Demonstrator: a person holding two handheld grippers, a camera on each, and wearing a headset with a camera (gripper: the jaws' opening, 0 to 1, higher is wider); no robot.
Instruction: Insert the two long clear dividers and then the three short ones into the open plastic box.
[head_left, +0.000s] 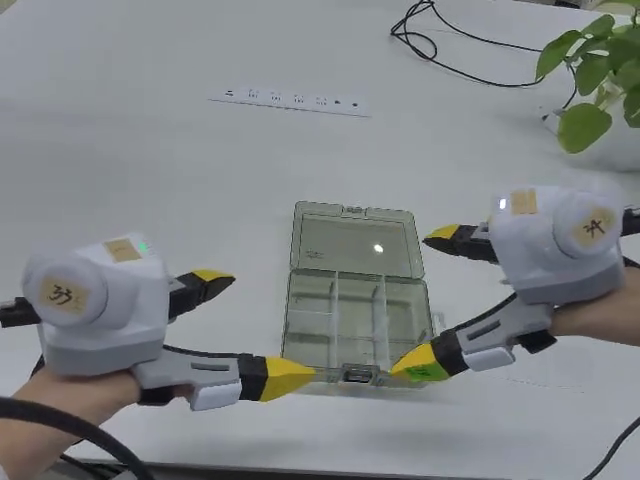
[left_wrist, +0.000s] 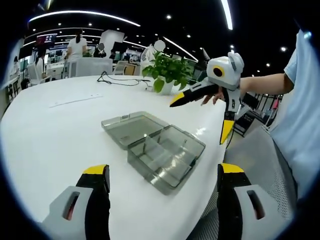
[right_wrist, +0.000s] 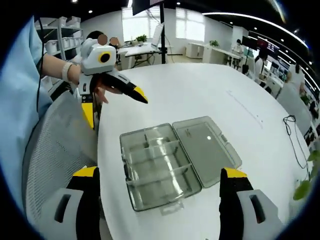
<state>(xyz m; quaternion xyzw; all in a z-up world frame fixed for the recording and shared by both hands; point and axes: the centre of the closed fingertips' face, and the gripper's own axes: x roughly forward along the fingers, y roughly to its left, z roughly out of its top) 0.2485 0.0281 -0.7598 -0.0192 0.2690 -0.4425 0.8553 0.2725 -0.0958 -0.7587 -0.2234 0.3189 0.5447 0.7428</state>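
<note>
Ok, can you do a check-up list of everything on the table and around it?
Surface: white table, smooth and glossy.
Job's things: box open, lid lying flat behind it; clear dividers stand inside, count unclear.
Clutter: power strip far back; plant at the far right.
Grippers: left gripper and right gripper both open, holding nothing, one on each side of the box.
Cables: black cable looped near the plant.
Surroundings: big office, ceiling lights, people far off.
</note>
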